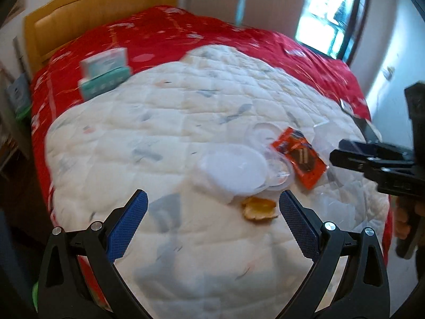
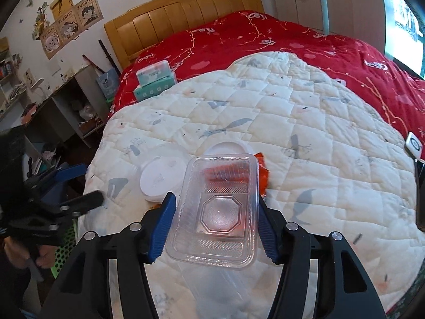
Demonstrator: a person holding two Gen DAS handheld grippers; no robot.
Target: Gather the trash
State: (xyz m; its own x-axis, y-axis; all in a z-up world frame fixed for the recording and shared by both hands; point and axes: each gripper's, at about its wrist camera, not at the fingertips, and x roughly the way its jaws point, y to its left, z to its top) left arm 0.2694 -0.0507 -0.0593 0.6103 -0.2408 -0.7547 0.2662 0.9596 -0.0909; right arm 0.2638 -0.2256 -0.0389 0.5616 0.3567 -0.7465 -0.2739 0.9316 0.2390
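Clear plastic tray (image 2: pixel 216 212), right gripper (image 2: pixel 215 226) clamping it

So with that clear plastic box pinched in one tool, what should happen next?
Probably lift the clear rectangular plastic box clear of the white quilt and carry it off to the trash: the right tool already presses both its sides, while other litter waits.

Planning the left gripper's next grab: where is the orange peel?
Left wrist view: the orange peel lies on the quilt just ahead of the right-side finger, below the white lid.
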